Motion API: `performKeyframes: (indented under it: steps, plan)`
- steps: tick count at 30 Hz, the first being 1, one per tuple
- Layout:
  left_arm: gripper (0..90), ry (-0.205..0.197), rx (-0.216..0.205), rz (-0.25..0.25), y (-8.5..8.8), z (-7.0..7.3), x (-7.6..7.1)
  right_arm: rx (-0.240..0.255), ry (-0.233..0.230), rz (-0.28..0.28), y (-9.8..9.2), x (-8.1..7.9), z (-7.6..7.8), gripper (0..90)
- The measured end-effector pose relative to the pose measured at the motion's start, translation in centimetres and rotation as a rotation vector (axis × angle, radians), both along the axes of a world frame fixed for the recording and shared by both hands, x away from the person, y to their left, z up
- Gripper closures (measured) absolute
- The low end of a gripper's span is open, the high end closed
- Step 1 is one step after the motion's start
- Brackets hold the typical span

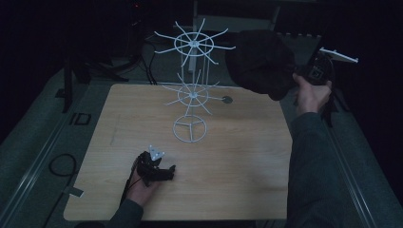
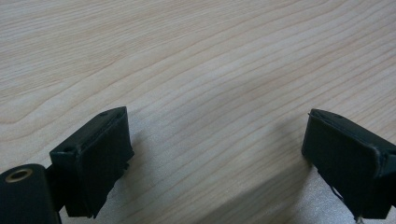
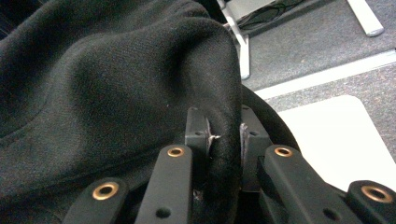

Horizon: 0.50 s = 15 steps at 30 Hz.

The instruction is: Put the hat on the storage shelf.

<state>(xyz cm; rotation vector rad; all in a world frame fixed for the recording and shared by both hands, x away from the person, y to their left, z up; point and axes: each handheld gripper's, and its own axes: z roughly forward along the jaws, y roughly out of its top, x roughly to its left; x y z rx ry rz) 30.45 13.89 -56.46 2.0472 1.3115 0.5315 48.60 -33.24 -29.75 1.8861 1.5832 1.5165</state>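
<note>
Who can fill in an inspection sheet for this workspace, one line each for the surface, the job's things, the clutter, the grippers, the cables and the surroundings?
Surface: wooden tabletop, pale grain, rounded corners, with a small dark round spot near the far edge.
Job's things: black hat held up in the air beside the white wire rack, which stands upright on the table with two tiers of spokes.
Clutter: nothing seen.
Grippers: right gripper shut on the hat's edge, fabric pinched between the jaws; left gripper open, low over bare wood, nothing between the jaws.
Cables: a dark cable loops on the floor left of the table.
Surroundings: dark room, grey floor.
</note>
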Motion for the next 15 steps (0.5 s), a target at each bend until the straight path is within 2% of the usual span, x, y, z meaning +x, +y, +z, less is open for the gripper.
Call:
performKeyframes:
  steps: [15]
  plan:
    - [8.6, 0.000, 0.000, 0.000, -0.01, 0.00, 0.00, 0.045, -0.027, -0.011, -0.58, -0.39, 0.34, 78.7]
